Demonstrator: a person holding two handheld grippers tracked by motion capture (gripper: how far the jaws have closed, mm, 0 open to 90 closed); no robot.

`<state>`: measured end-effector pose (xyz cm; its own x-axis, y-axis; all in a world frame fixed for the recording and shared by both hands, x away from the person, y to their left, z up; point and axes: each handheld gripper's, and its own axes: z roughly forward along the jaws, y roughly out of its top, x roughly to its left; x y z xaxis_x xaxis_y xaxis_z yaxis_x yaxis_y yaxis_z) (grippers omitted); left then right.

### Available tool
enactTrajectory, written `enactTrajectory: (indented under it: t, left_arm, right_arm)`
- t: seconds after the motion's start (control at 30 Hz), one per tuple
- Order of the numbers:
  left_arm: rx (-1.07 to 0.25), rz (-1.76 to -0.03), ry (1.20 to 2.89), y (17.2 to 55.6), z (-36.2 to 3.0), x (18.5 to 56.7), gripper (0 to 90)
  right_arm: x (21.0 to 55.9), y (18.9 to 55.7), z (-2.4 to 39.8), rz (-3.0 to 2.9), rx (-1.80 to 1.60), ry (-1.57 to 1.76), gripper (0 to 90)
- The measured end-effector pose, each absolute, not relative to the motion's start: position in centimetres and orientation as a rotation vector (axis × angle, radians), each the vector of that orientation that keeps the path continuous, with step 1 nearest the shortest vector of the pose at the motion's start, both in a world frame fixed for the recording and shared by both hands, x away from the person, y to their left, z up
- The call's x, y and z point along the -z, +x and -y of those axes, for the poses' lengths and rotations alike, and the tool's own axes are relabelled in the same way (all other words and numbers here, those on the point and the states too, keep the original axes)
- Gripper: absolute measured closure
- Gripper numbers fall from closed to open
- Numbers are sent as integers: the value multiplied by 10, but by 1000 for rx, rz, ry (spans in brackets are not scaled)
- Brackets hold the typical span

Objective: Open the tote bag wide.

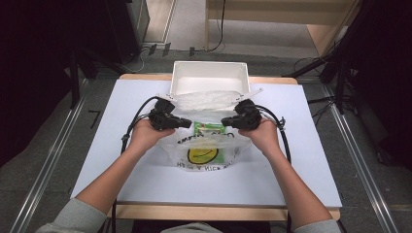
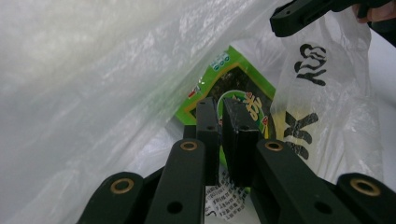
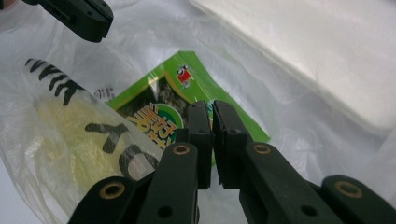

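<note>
Bag: clear plastic bag lies flat on the worktop, mouth toward the white bin.
Packet: green packet inside.
Grippers: left gripper and right gripper both closed, pinching the bag film at its sides.

The clear plastic bag carries a yellow smiley face with black lettering around it; only fragments read, such as "Nice" below the face in the high view. The green packet inside bears a round emblem with script too blurred to read.

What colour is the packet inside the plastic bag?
Green, with a dark panel; the packet shows best in the right gripper view.
</note>
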<state>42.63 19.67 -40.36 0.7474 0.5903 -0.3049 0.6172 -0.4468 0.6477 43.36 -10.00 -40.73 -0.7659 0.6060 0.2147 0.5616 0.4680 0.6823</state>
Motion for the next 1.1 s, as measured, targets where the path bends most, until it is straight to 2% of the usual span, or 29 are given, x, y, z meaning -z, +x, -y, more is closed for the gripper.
enactTrajectory:
  t: [0.63, 1.1]
  left_arm:
    - [75, -1001, 2184, 417, -211, 440, 863]
    - [42, -1035, 2206, 407, -221, 454, 863]
  right_arm:
    - [443, 421, 108, -2656, -1123, 1137, 870]
    - [460, 409, 119, -2628, -1079, 1203, 868]
